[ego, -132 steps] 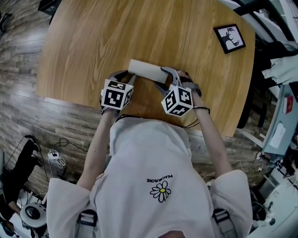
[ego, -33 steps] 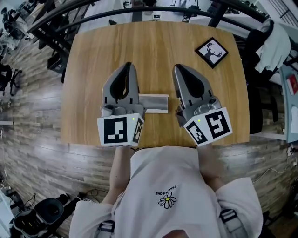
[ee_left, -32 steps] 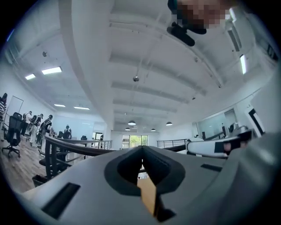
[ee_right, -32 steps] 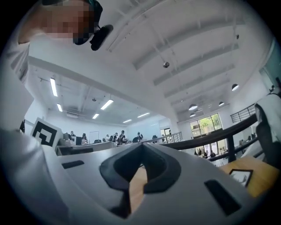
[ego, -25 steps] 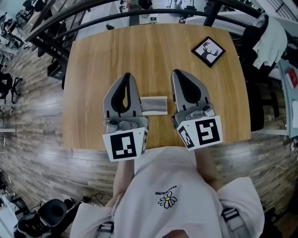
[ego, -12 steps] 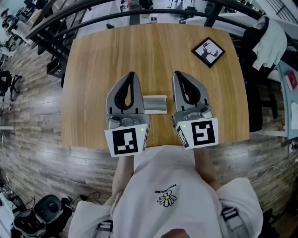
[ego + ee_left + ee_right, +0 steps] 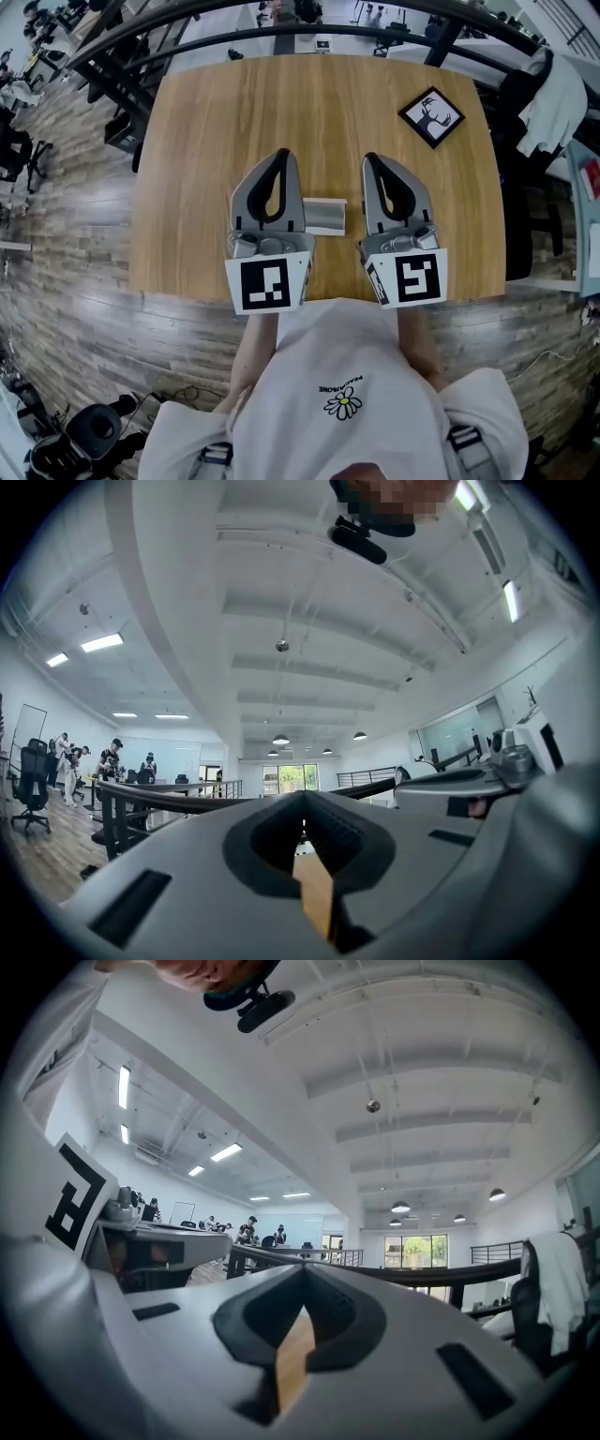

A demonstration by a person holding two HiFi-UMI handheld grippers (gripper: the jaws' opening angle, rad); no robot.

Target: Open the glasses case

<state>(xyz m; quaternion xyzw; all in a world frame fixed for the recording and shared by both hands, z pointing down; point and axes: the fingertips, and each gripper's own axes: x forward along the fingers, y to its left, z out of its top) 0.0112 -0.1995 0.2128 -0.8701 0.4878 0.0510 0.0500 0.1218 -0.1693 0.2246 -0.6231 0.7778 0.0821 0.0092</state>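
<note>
The glasses case (image 7: pixel 325 216) lies flat on the wooden table (image 7: pixel 187 169), a pale strip along its far edge and a grey face nearer me. Whether its lid is up I cannot tell. My left gripper (image 7: pixel 283 153) hovers over the case's left end and hides part of it. My right gripper (image 7: pixel 367 157) hangs just right of the case, apart from it. Both point away from me, shut with nothing between them. The case appears in neither gripper view: the left gripper (image 7: pixel 302 795) and the right gripper (image 7: pixel 304 1271) look out across the room, with only a sliver of table behind the jaws.
A small black-framed deer picture (image 7: pixel 432 116) lies at the table's far right. A dark curved railing (image 7: pixel 234 14) runs behind the far edge, and a chair draped with pale clothing (image 7: pixel 553 94) stands to the right. People stand far off across the room (image 7: pixel 111 759).
About five seconds ago both grippers were down at the case's ends; now they are raised and off it. Over the last second the right gripper rolled until its marker cube faces me squarely.
</note>
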